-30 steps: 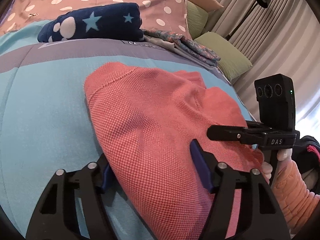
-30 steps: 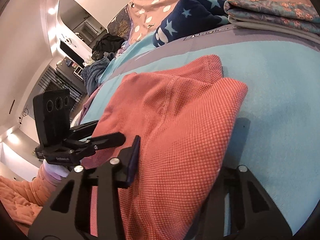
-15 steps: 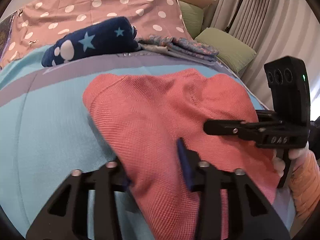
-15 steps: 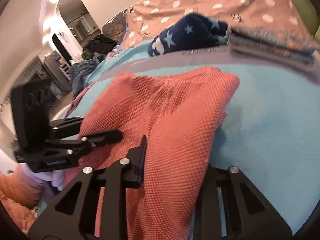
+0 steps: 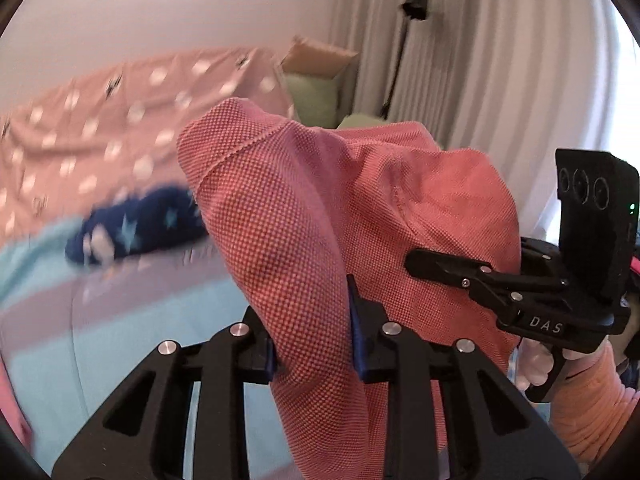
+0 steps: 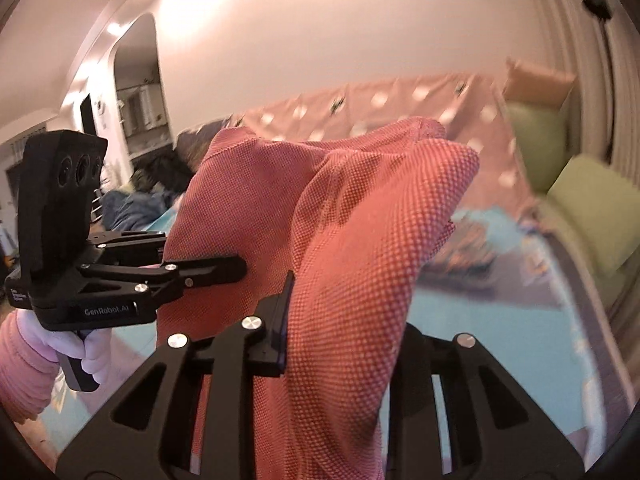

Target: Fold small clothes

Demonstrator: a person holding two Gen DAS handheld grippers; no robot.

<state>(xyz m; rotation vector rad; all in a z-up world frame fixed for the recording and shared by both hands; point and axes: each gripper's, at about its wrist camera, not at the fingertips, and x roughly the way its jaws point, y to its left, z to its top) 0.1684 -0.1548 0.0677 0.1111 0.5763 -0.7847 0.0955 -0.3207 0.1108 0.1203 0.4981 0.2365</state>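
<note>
Nearest, two grippers, the left gripper (image 5: 312, 336) and right gripper (image 6: 344, 320), each pinch one coral knit garment (image 5: 360, 216), lifted above the blue bed cover (image 5: 120, 320). Farther left lies one navy star-print bundle (image 5: 136, 228); far right, two green pillows (image 6: 592, 192).

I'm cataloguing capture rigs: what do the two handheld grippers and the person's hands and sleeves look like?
Both are matte black with silver screws and blue finger pads. The left gripper reads "GenRobot.AI"; the right gripper reads "DAS" and carries a three-lens module with a green light. Each hand wears a white glove and a fuzzy peach-pink sleeve.
</note>
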